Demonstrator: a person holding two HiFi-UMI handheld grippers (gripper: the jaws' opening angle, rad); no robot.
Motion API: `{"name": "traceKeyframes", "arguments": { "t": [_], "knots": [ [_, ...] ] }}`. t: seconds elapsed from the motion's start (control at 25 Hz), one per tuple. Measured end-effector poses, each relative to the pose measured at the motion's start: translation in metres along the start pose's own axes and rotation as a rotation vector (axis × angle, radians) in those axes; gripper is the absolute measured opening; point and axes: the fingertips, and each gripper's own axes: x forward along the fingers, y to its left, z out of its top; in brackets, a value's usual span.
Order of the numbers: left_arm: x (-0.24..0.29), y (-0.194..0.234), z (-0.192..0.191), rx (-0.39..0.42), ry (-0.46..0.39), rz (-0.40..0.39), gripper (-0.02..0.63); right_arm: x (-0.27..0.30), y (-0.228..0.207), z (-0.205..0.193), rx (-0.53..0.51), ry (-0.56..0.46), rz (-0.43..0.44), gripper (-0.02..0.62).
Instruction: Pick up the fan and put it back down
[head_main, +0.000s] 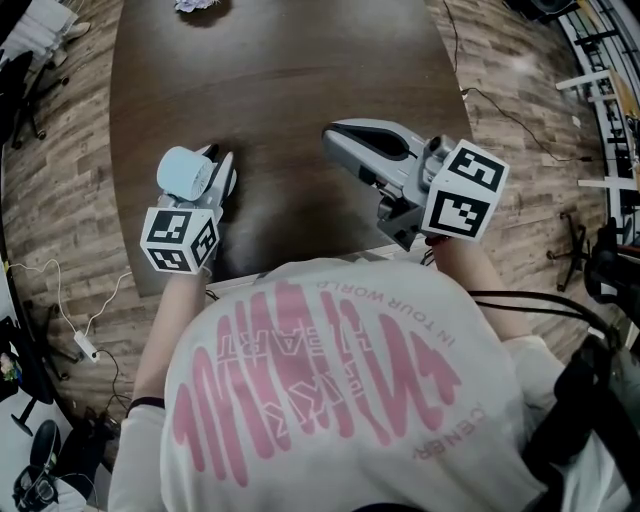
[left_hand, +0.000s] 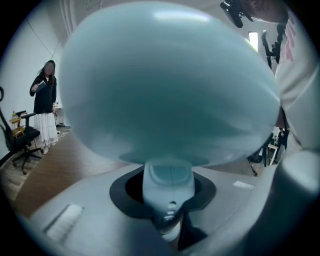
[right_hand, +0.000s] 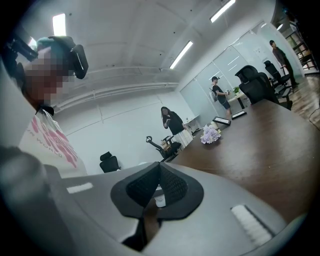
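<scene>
Your left gripper (head_main: 206, 175) has its jaws part closed, clamped on the fan (head_main: 183, 172) by the stem, at the table's (head_main: 280, 80) near left edge, suited to setting down. Your right gripper (head_main: 337, 140), jaws together and empty, stands clear.

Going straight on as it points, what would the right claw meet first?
Likely only the bare table; ahead of the right claw nothing stands, flowers lie off to the side.
</scene>
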Motion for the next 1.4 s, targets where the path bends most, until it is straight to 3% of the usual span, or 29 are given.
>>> {"name": "traceKeyframes", "arguments": {
  "t": [0.36, 0.64, 1.08, 1.4],
  "knots": [
    [0.000, -0.009, -0.004, 0.040, 0.007, -0.005, 0.118, -0.006, 0.002, 0.000, -0.004, 0.002, 0.004, 0.006],
    [0.006, -0.016, -0.011, 0.133, 0.045, -0.020, 0.118, -0.003, 0.001, -0.001, -0.002, 0.010, 0.013, 0.006],
    [0.004, -0.010, -0.011, 0.119, 0.014, 0.003, 0.121, -0.008, 0.000, -0.004, -0.001, 0.009, 0.012, 0.006],
    [0.001, -0.015, -0.016, 0.163, 0.016, 0.015, 0.177, -0.015, 0.000, -0.007, -0.004, 0.007, 0.007, 0.006]
  ]
}}
